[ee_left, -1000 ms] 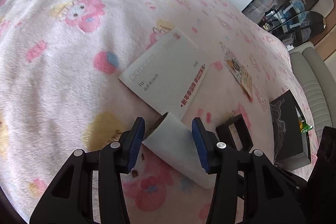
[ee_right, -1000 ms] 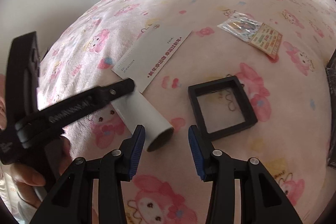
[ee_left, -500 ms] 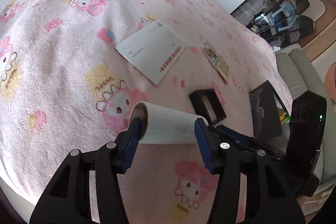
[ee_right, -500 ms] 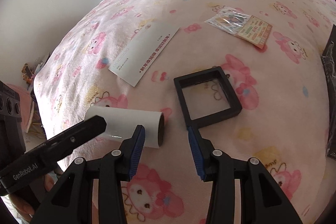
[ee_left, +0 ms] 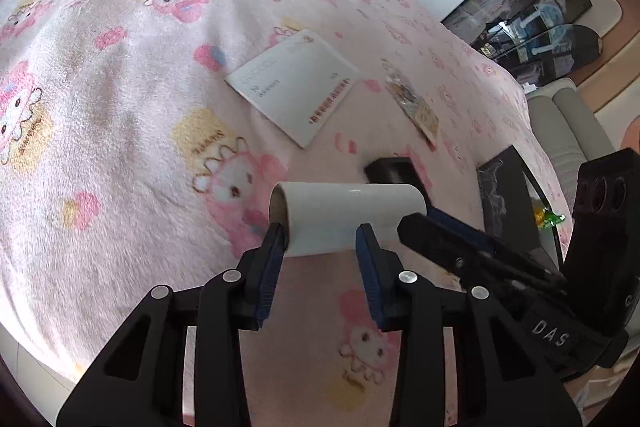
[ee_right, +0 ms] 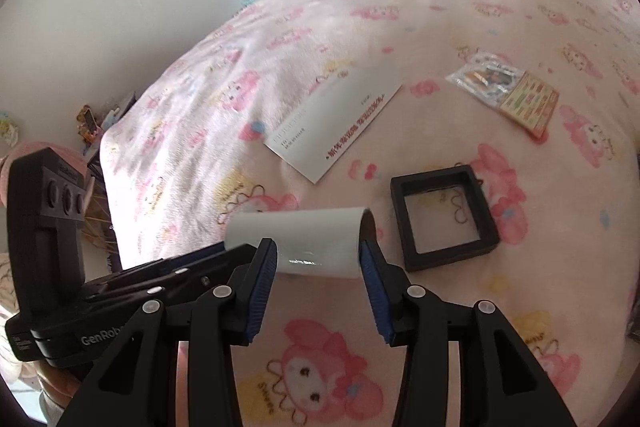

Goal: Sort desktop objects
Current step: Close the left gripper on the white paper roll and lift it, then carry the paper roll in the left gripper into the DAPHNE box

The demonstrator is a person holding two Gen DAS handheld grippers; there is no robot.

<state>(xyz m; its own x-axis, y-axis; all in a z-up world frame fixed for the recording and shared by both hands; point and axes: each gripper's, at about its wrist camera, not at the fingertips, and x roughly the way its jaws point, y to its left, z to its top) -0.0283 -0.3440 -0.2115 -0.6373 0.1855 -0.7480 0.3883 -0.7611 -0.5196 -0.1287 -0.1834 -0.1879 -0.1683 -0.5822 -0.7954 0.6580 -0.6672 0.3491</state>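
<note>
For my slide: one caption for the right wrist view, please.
Both hand-held grippers meet at a white roll above a pink blanket.

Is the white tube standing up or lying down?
Lying down. The white tube rests sideways on the pink blanket, its open end facing sideways.

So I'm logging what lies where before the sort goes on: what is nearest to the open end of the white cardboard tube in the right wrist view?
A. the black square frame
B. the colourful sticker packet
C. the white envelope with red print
A: in the right wrist view the white cardboard tube's open end faces the black square frame, which lies just beside it.
</note>
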